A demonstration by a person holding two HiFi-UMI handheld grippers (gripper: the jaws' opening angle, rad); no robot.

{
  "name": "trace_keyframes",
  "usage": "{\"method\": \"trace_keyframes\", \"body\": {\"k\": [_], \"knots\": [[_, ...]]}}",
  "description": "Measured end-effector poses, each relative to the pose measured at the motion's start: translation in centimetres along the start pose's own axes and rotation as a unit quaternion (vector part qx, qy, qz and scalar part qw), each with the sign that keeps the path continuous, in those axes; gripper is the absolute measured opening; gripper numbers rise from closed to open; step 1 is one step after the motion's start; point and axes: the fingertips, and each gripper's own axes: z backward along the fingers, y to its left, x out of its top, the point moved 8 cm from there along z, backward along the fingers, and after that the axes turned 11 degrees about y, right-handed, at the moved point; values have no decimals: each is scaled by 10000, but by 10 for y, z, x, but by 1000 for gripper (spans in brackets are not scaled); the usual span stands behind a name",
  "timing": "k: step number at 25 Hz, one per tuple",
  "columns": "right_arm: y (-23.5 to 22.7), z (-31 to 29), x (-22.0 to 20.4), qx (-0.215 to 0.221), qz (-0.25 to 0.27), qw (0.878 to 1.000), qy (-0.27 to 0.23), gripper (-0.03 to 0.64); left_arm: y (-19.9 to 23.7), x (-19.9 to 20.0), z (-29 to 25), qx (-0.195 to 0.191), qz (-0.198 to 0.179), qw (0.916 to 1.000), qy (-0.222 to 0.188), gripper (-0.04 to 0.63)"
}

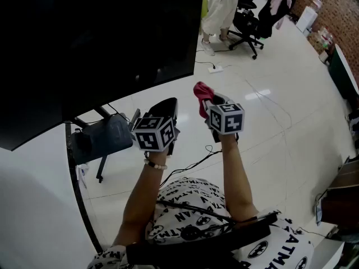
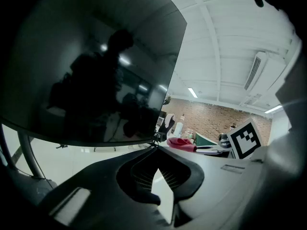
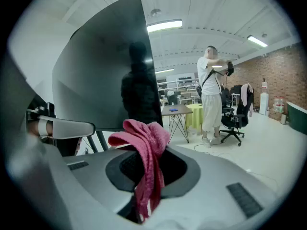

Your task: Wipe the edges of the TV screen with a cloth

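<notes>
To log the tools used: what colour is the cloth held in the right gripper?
Pinkish red; the cloth shows best in the right gripper view.

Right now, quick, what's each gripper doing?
Left gripper: closed, nothing between its jaws.
Right gripper: closed on the pink cloth.

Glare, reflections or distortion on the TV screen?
Head view: TV screen near-black, barely any glare. Left gripper view: fisheye bends it; dim silhouette and light spots reflected. Right gripper view: same bending, dark silhouette reflected; pink cloth is sharp.
</notes>
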Motion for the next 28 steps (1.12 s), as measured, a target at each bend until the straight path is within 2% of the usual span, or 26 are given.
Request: {"method": "trace_keyframes", "body": {"k": [7, 12, 19, 23, 28], "knots": [[-29, -33, 28, -178, 45, 9998, 25, 74, 0, 17, -30, -71, -174, 9998, 5, -3], [-37, -67, 30, -577, 287, 9971, 401, 74, 9, 14, -37, -30, -148, 9998, 121, -3], [-37, -90, 41, -782, 427, 9942, 609, 74, 8, 13, -39, -117, -151, 9996, 187, -3], [-35, -96, 51, -705, 796, 9933, 463, 74, 8, 6, -39, -83, -56, 9997, 214, -3], [-35, -86, 71, -575, 775, 9953, 53, 74, 13, 4, -38, -31, -1, 9998, 212, -3]]}}
